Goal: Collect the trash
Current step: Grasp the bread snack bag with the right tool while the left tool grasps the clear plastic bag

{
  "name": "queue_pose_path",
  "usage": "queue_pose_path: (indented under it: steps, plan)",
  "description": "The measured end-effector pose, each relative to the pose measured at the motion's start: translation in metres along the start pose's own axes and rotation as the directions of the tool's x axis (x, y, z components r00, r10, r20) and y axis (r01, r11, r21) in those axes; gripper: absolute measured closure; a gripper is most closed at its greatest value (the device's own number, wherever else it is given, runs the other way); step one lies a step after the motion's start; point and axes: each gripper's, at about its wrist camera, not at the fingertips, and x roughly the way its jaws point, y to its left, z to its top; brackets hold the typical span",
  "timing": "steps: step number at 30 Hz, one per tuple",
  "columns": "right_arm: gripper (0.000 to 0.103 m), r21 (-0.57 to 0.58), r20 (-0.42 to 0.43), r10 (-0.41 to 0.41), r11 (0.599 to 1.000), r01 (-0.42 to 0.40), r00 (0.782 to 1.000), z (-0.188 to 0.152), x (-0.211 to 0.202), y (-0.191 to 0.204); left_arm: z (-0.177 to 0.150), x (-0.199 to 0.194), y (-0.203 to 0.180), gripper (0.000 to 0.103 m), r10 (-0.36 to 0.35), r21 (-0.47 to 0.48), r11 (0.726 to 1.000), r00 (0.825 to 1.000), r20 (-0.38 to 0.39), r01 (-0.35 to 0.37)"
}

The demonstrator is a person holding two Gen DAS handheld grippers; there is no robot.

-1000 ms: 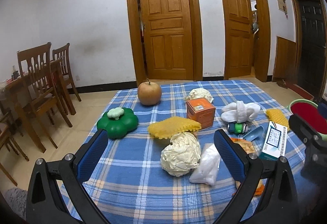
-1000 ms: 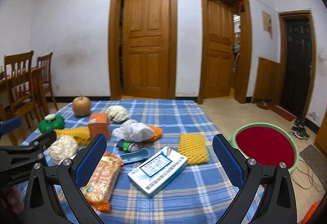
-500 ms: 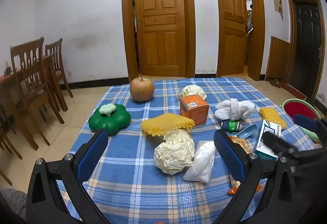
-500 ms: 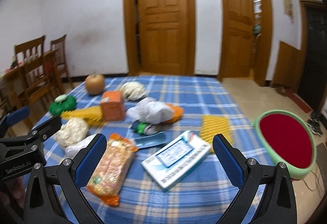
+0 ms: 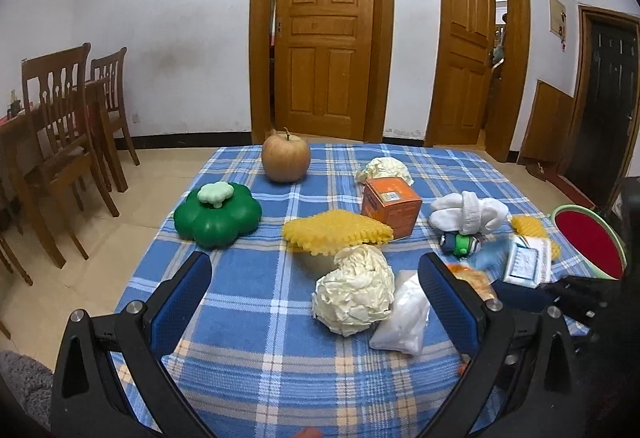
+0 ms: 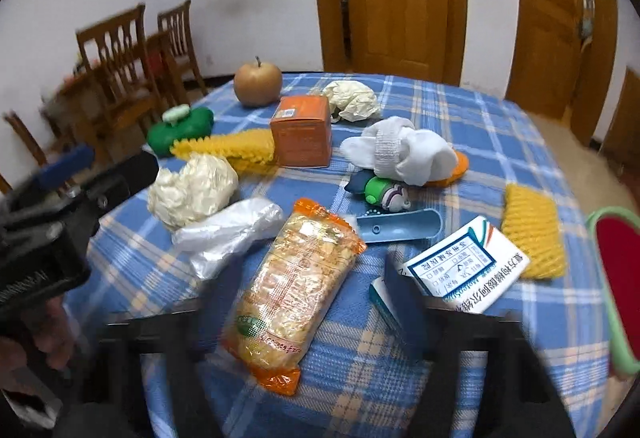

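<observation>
An orange snack packet (image 6: 292, 278) lies flat on the blue checked tablecloth (image 6: 460, 126). My right gripper (image 6: 308, 278) points down over it with a blurred finger on each side. Its jaws are closing, and a gap still shows beside the right finger (image 6: 404, 302). A clear plastic bag (image 6: 224, 234) and a crumpled paper ball (image 6: 192, 190) lie to the packet's left. In the left wrist view the paper ball (image 5: 354, 290) and bag (image 5: 404, 314) sit just ahead of my left gripper (image 5: 316, 298), which is open and holds nothing.
Also on the cloth are a white and teal box (image 6: 464, 270), a blue scoop (image 6: 400, 230), rolled white socks (image 6: 400, 150), an orange carton (image 6: 304, 130), yellow sponges (image 6: 532, 234), a green lid (image 5: 218, 216) and an apple (image 5: 286, 158). A green-rimmed red basin (image 6: 616, 278) sits off the table's right edge. Chairs (image 5: 60, 126) stand left.
My right gripper has tipped down and moved in over the orange snack packet, and its fingers have drawn much closer together. The left gripper has stayed open, its view only slightly shifted.
</observation>
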Motion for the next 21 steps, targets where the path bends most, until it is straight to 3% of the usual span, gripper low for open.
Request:
queue_pose_path:
  steps: [3, 5, 9, 12, 16, 18, 21]
  plan:
    - [0.065, -0.024, -0.010, -0.036, 0.999, 0.036, 0.999, -0.002, 0.001, 0.006, -0.001, -0.001, -0.005, 0.002, -0.032, 0.029, 0.999, 0.999, 0.004, 0.032]
    - [0.066, -0.015, -0.007, -0.071, 0.997, 0.070, 0.997, -0.001, 0.001, 0.003, -0.001, -0.002, -0.010, 0.004, -0.096, 0.052, 0.994, 0.995, -0.001, 0.096]
    - [0.066, 0.076, 0.013, -0.188, 0.979, 0.187, 0.982, -0.003, -0.009, -0.013, -0.003, 0.000, -0.022, 0.020, -0.235, 0.107, 0.965, 0.971, -0.045, 0.239]
    - [0.066, 0.164, 0.006, -0.213, 0.964, 0.209, 0.977, -0.005, -0.013, -0.030, -0.003, 0.000, -0.034, 0.020, -0.282, 0.149, 0.946, 0.957, -0.064, 0.289]
    - [0.066, 0.237, 0.007, -0.194, 0.953, 0.187, 0.981, -0.007, -0.015, -0.046, -0.003, 0.006, -0.037, 0.024, -0.383, 0.147, 0.905, 0.915, -0.123, 0.399]
    - [0.066, 0.221, 0.001, -0.204, 0.955, 0.199, 0.979, -0.006, -0.014, -0.043, -0.004, 0.012, -0.038, 0.038, -0.406, 0.127, 0.895, 0.899, -0.163, 0.427]
    - [0.066, 0.174, -0.015, -0.223, 0.959, 0.222, 0.975, -0.003, -0.009, -0.033, -0.008, 0.032, -0.041, 0.047, -0.409, 0.082, 0.891, 0.868, -0.280, 0.447]
